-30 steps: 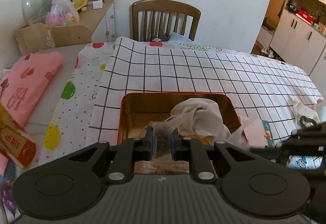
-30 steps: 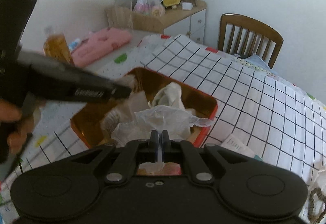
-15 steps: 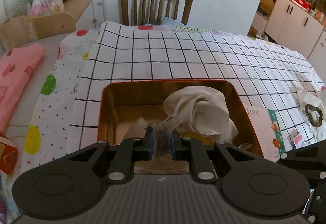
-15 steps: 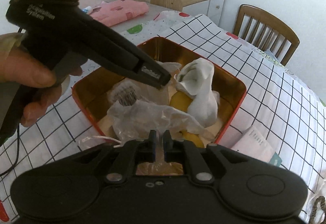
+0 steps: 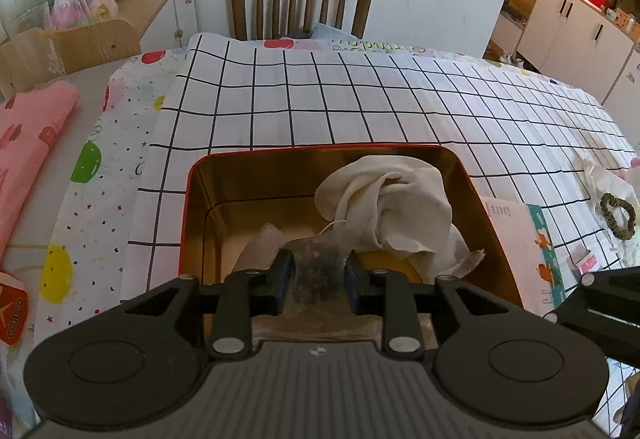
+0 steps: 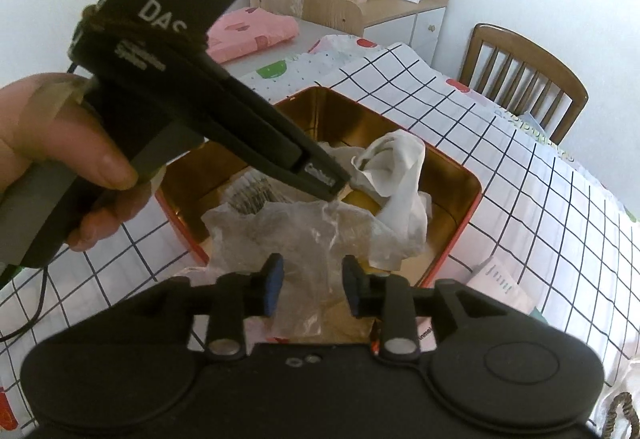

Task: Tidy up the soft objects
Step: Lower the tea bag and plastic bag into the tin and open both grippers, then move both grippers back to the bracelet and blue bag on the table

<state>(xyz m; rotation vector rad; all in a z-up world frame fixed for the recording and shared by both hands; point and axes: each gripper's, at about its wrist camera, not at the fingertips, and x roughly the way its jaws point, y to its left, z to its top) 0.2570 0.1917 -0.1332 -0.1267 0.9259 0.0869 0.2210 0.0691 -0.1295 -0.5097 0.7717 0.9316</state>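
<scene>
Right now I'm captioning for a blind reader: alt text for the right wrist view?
The left hand-held gripper pinches a clear plastic bag over an open red tin holding a white cloth. The right hand-held gripper is open below, on a grid-patterned tablecloth.

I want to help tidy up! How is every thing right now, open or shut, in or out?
Left gripper: shut on the clear plastic bag.
Right gripper: open.
Tin box: open, no lid on.
White cloth: crumpled, in box.
Hair tie: out on tablecloth.
</scene>
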